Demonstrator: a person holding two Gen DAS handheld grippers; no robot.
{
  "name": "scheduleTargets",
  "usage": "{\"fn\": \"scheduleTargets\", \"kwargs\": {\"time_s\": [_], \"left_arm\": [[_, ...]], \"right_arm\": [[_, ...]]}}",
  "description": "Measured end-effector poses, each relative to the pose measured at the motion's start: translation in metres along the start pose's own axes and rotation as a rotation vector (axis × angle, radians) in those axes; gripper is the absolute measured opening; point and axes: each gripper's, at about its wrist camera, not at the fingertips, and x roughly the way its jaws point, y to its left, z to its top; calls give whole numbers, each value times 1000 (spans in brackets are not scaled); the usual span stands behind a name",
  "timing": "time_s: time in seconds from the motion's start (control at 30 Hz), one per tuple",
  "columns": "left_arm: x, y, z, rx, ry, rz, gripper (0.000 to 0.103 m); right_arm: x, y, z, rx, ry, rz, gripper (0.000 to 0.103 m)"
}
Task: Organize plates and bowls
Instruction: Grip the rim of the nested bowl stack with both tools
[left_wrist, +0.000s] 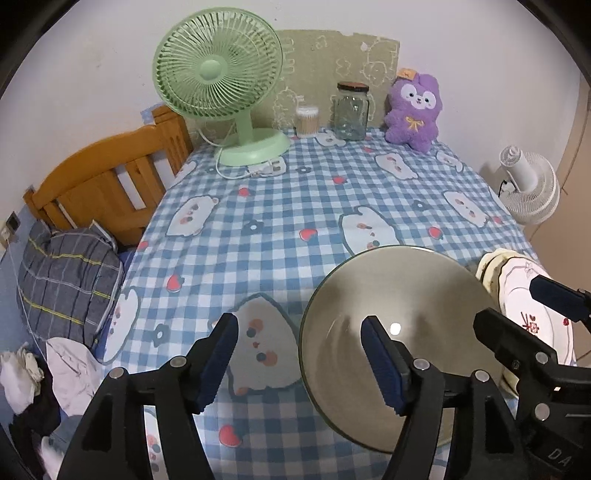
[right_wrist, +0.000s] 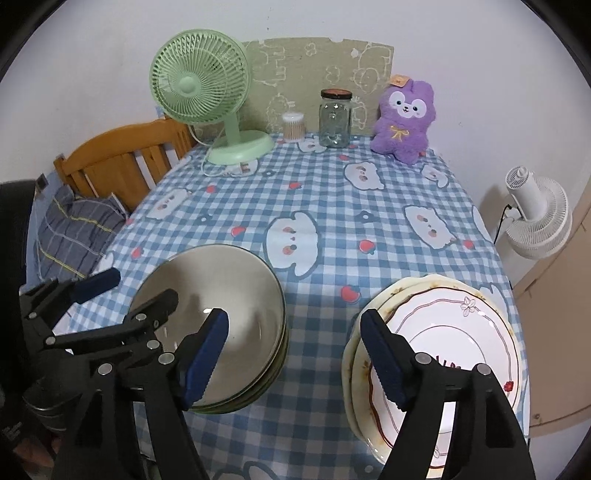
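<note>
Left wrist view shows the left gripper (left_wrist: 299, 350) low in the frame with its jaws standing wide and nothing pressed between them; its right-hand pad hangs over the hollow of the top metal bowl (left_wrist: 399, 332), its left-hand pad over bare tablecloth (left_wrist: 280, 206), and neither pad appears to press on the rim. At the right edge of that frame the right gripper (left_wrist: 517, 306) reaches over the plates (left_wrist: 532, 310). Right wrist view shows the right gripper (right_wrist: 295, 339) likewise spread wide and empty, its right pad above the near rim of the plate stack (right_wrist: 454, 332) at lower right, its left pad above the edge of the bowl stack (right_wrist: 229, 295) at lower left, where the left gripper (right_wrist: 129, 288) also hovers. Both piles sit side by side near the front of the table, apart from each other, bowls nested and plates layered. Judging from this, the sorting looks close to done or done: each kind is already in its own pile and both tools have let go. Any next move would call for backing the grippers up and away without catching a rim, or, if tidying is wanted, nudging a stack square. Further back stand a green fan (right_wrist: 199, 85), a glass jar (right_wrist: 335, 118) and a purple plush toy (right_wrist: 404, 118), well clear.
</note>
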Motion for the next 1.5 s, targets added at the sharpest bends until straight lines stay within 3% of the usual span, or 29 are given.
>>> {"fn": "scheduleTargets", "kwargs": {"time_s": [0.17,0.67,0.97,1.13,1.5], "left_arm": [[17,1,-2,12,61,-37,71],[40,-9,-2,84,102,-70,71],[46,-5,-2,46,119,-95,76],[47,-9,-3,63,122,-80,82],[51,-5,-6,17,132,-116,85]], "right_arm": [[13,-4,1,20,35,14,77],[52,-17,4,117,142,112,77],[71,-17,3,139,178,132,76],[78,-16,1,144,197,126,70],[80,-15,0,153,189,126,63]]}}
